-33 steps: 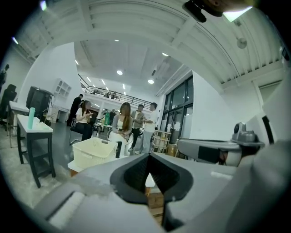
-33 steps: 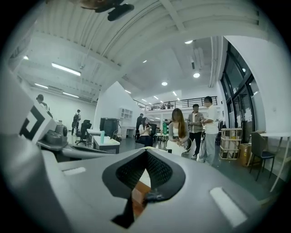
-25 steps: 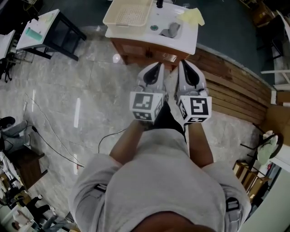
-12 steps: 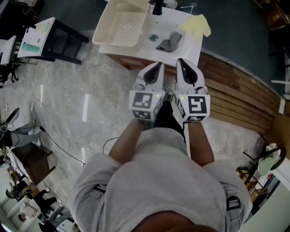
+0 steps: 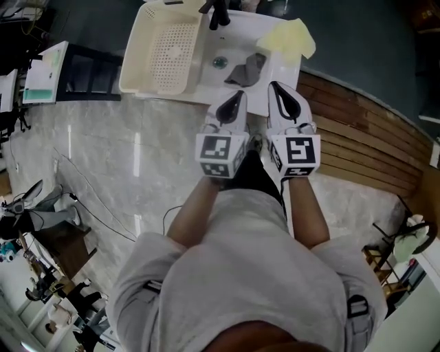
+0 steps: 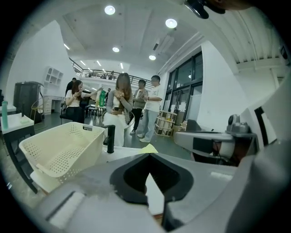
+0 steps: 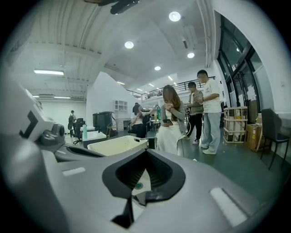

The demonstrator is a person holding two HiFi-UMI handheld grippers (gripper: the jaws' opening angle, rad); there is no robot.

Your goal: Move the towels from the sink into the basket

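**Both grippers closed and empty, short of the sink**

We held the left gripper (image 5: 236,97) and the right gripper (image 5: 280,91) side by side, close to the body, at the near edge of the sink (image 5: 275,82). Each gripper's own view showed its jaws brought together with nothing between them. In our judgement this was a carrying posture. The grippers were parked shut while we came up to the counter, and no grasp had begun.

The grey towel (image 5: 246,69) lay crumpled in the basin, just right of the drain (image 5: 219,62). Its long axis ran on a slant, from near-left to far-right. The yellow towel (image 5: 289,38) was not in the basin. It lay spread on the far right corner of the counter, and one edge seemed to hang past the rim. It had no clear long axis.

The basket (image 5: 161,51) sat on the left end of the counter, touching the basin's left side. It was open upward with its long side running near to far. That put it close beside the towels, which we judged would make the carry across short. The black faucet (image 5: 218,10) stood at the far edge, between the basket and the basin.
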